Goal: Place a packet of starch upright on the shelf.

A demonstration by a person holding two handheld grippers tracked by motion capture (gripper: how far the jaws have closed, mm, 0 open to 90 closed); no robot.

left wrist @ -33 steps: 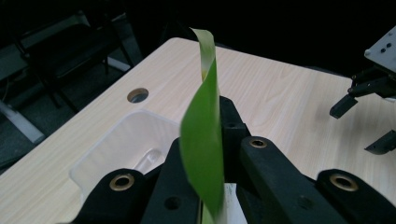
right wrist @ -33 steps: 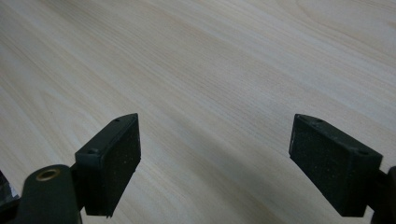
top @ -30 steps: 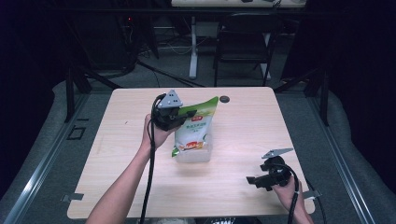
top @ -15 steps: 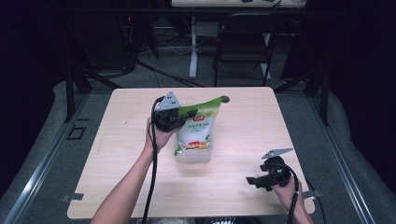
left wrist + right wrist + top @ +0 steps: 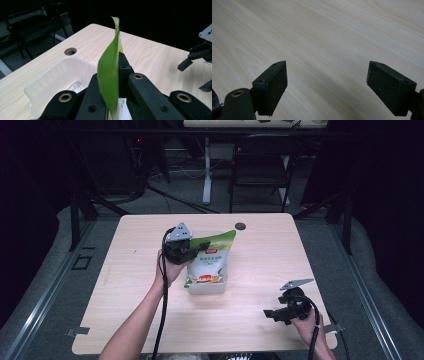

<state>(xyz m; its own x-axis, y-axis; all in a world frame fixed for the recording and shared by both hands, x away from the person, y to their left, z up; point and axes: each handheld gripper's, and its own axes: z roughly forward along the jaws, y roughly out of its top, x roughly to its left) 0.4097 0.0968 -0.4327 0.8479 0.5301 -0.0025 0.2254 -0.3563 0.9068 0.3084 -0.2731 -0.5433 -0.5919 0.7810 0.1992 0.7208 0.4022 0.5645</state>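
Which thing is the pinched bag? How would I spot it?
Start at the pale wooden table; at its middle stands a white plastic tub. The green and white printed bag rises from it, top edge clamped in the left gripper, the table's one colourful thing.

green-and-white pouch point(image 5: 210, 259) | upright, tilted | lower end in white plastic tub point(image 5: 206, 286) | table centre

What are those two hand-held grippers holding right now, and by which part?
The left hand-held gripper is clamped on the green top edge of the snack bag, which stands in the white tub. The right hand-held gripper is open and holds nothing.
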